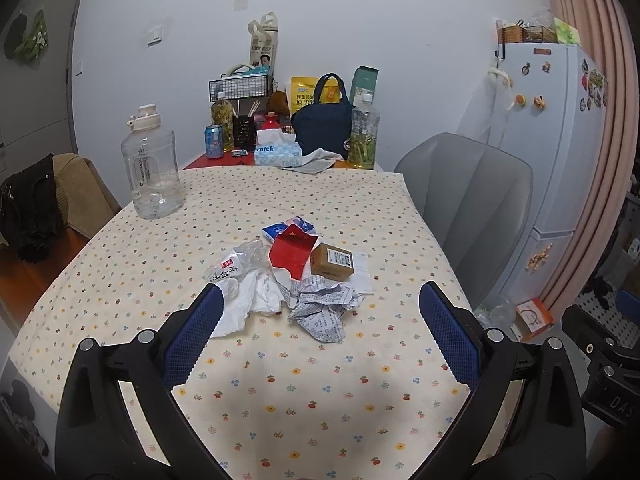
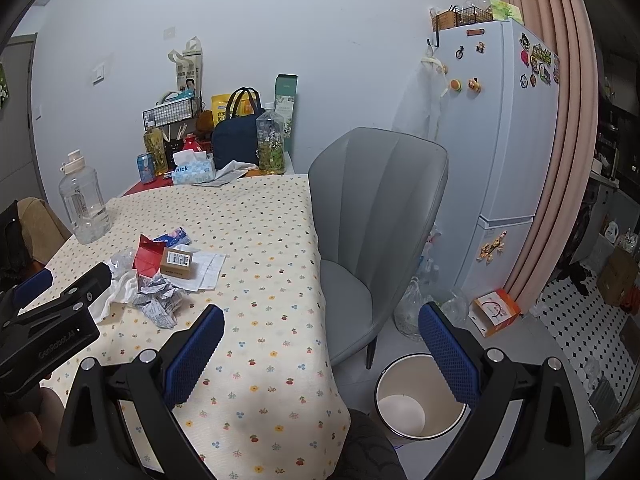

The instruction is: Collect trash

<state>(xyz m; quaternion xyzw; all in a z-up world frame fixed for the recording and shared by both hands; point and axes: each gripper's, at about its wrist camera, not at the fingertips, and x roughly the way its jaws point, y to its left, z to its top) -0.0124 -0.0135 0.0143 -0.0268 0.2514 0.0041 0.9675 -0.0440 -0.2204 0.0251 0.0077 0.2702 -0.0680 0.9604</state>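
Left tongs [image 1: 316, 304]: released, blue pads spread wide, held just short of the trash pile, nothing between them.
Right tongs [image 2: 320, 324]: released too, straddling the counter's right edge, above the bin side.
Counter [image 1: 280, 380]: cream cloth with small flower print; red surface shows at the far end.
Trash pile [image 1: 296, 276]: mid-counter, all pieces touching or overlapping.
Crumpled paper [image 1: 324, 312]: nearest piece, printed, no clear axis.
White tissue [image 1: 256, 300]: left of the paper, touching the left pad in view.
Red carton [image 1: 292, 252]: torn open, mouth facing up and away.
Brown box [image 1: 332, 262]: lies flat on a receipt, label up, long axis running left to right.
Bin [image 2: 420, 400]: on the floor right of the counter, upright, open.
Room: grey chair [image 2: 372, 216] beside the counter, fridge [image 2: 500, 140] behind it, clear jug [image 1: 152, 164] far left.
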